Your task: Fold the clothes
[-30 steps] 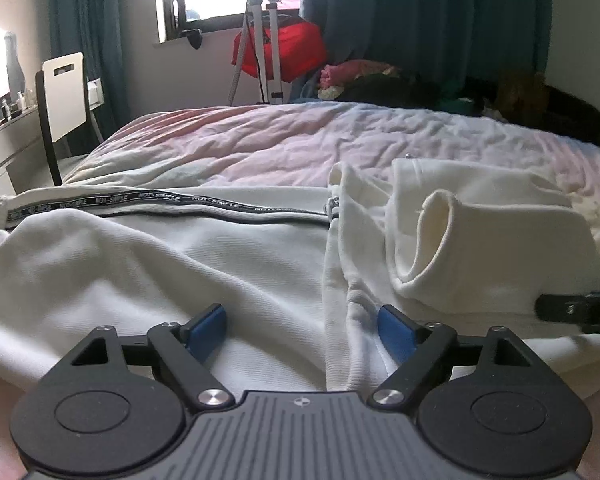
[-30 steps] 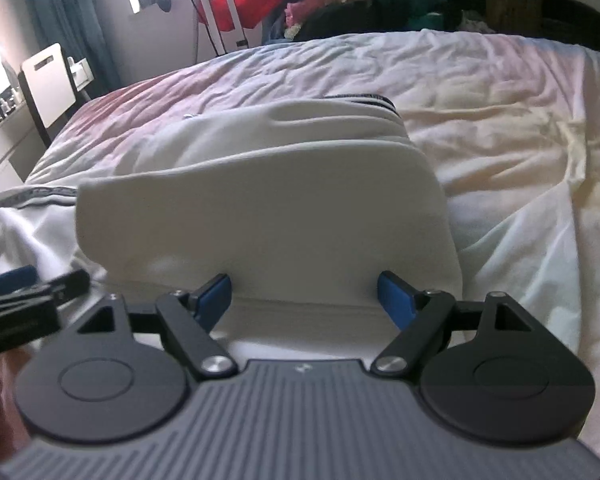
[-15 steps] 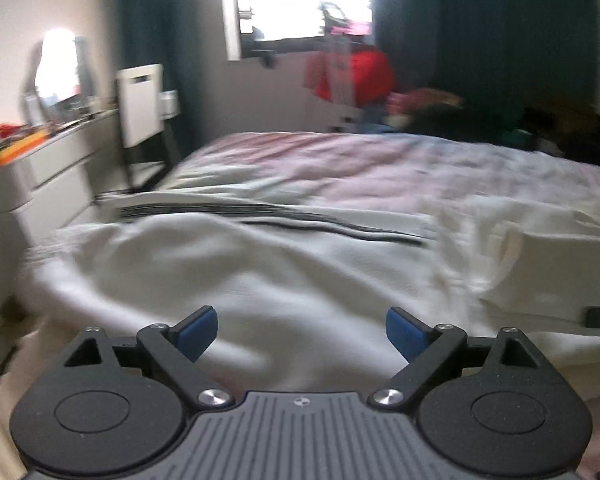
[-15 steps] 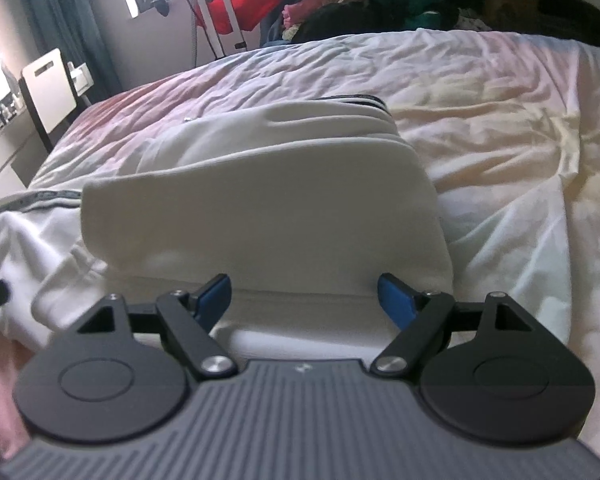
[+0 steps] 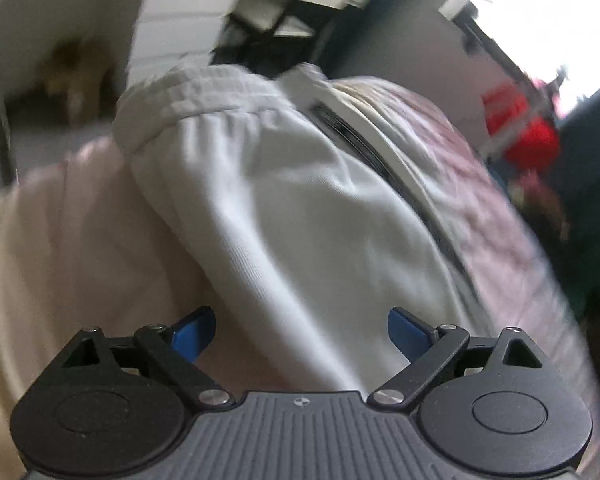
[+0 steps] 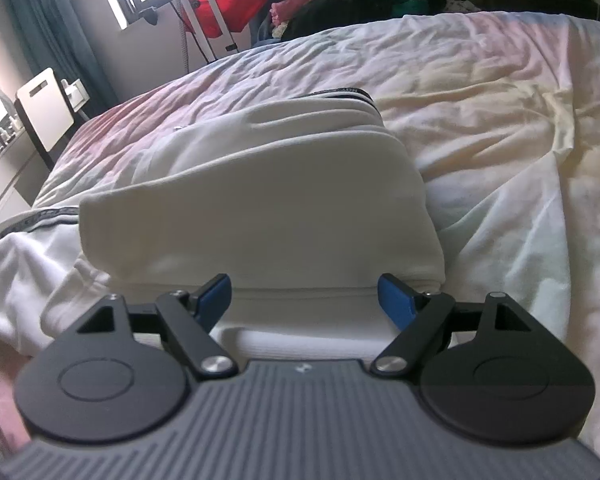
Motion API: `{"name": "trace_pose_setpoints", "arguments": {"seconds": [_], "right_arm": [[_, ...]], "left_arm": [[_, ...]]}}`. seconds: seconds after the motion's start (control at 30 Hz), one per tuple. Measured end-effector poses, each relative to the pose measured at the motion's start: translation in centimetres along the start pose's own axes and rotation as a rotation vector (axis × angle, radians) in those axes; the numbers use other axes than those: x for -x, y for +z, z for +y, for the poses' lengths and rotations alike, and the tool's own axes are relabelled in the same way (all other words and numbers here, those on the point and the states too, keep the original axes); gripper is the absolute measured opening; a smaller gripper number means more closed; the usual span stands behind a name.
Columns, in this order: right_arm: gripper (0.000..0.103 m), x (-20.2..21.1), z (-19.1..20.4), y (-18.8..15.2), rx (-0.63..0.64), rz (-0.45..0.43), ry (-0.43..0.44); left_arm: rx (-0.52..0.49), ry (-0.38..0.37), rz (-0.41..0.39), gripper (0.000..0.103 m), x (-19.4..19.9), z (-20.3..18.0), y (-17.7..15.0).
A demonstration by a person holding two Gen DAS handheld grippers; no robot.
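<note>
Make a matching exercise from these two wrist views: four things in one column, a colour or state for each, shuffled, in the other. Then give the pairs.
Things:
1. left gripper
2. folded trouser leg
3. bag by the window
4. elastic waistband

Descriptions:
A. red
B. lies doubled over on the bed
C. gathered, at the bed's edge
D. open, holding nothing

Pairs: 1-D, 2-B, 3-A, 4-C

Rumpled pale-pink bed (image 6: 500, 92) under partly folded white trousers (image 6: 260, 200).
</note>
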State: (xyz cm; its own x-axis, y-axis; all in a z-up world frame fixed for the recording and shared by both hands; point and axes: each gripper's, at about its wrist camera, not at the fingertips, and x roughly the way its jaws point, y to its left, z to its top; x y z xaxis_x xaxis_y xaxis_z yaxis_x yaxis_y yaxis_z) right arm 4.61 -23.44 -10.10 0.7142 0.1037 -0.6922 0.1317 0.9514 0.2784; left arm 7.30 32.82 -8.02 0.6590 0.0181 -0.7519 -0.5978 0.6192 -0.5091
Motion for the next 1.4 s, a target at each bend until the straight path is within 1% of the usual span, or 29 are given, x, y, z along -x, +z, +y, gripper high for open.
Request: {"name": "trace_pose_setpoints", "arguments": {"seconds": [0.07, 0.17, 0.2, 0.27, 0.3, 0.37, 0.4, 0.43, 0.5, 0.57, 0.6, 0.67, 0.73, 0.77, 0.83, 0.9, 0.97, 1.13, 1.27, 1.4], "right_arm": [[0.082, 0.0, 0.2, 0.1, 0.004, -0.008, -0.008], [0.082, 0.5, 0.6, 0.5, 0.034, -0.04, -0.032], [0.082, 0.8, 0.8, 0.8, 0.048, -0.054, -0.041], [0.082, 1.4, 1.1, 1.2, 0.066, -0.093, -0.04], [0.082, 1.5, 1.1, 1.4, 0.073, -0.107, -0.038], [0.082, 1.1, 1.2, 1.6, 0.081, -0.103, -0.034], [0.082, 0.8, 1.3, 1.5, 0.087, -0.095, -0.031], [0.082, 0.1, 1.4, 1.5, 0.098, -0.075, -0.035], [0.082, -1.2, 1.8, 1.2, 0.123, -0.034, -0.058], [0.084, -2.5, 2.1, 0.9, 0.149, -0.008, -0.074], [0.084, -3.0, 2.2, 0.8, 0.158, -0.003, -0.081], [0.084, -3.3, 2.1, 1.0, 0.154, 0.002, -0.082], [0.084, -2.2, 1.5, 1.3, 0.124, -0.019, -0.072], [0.082, -1.7, 1.2, 1.5, 0.109, -0.029, -0.066], [0.082, -0.6, 0.6, 1.9, 0.079, -0.05, -0.056], [0.082, 0.4, 0.0, 2.3, 0.049, -0.071, -0.045], [0.082, 1.4, -0.5, 2.6, 0.019, -0.092, -0.034], [0.082, 4.4, -2.7, 3.7, -0.07, -0.162, -0.027], [0.082, 6.3, -4.3, 4.7, -0.111, -0.23, -0.035], [0.082, 7.3, -6.0, 5.5, -0.147, -0.278, -0.061]], "left_arm": [[0.107, -0.014, -0.02, 0.088, -0.8, 1.5, 1.0], [0.183, -0.025, -0.088, 0.083, -1.3, 2.8, 2.3], [0.194, -0.03, -0.113, 0.083, -1.3, 3.2, 2.6], [0.184, -0.018, -0.168, 0.073, -1.4, 3.6, 3.3], [0.172, -0.005, -0.195, 0.071, -1.5, 3.7, 3.5], [0.15, 0.015, -0.247, 0.063, -1.6, 4.1, 4.0], [0.11, 0.031, -0.274, 0.06, -1.9, 3.8, 4.1], [0.06, 0.049, -0.3, 0.055, -2.2, 3.5, 4.2], [-0.045, 0.086, -0.348, 0.048, -2.3, 1.9, 4.0], [-0.141, 0.107, -0.394, 0.031, -2.2, 0.0, 3.7], [-0.184, 0.118, -0.416, 0.029, -2.1, -0.8, 3.4], [-0.253, 0.137, -0.449, 0.019, -1.9, -2.2, 2.8], [-0.282, 0.137, -0.48, 0.016, -1.4, -3.4, 2.2], [-0.295, 0.136, -0.496, 0.015, -1.2, -4.0, 2.0], [-0.318, 0.132, -0.542, 0.013, 0.3, -5.4, 1.2], [-0.337, 0.123, -0.595, 0.012, 2.1, -7.6, 0.1], [-0.372, 0.092, -0.644, 0.01, 4.3, -10.4, -1.2], [-0.398, -0.014, -0.703, 0.009, 9.8, -18.2, -5.2], [-0.472, -0.104, -0.756, 0.007, 12.4, -25.2, -10.3], [-0.571, -0.192, -0.793, 0.007, 13.2, -31.3, -17.2]]}}
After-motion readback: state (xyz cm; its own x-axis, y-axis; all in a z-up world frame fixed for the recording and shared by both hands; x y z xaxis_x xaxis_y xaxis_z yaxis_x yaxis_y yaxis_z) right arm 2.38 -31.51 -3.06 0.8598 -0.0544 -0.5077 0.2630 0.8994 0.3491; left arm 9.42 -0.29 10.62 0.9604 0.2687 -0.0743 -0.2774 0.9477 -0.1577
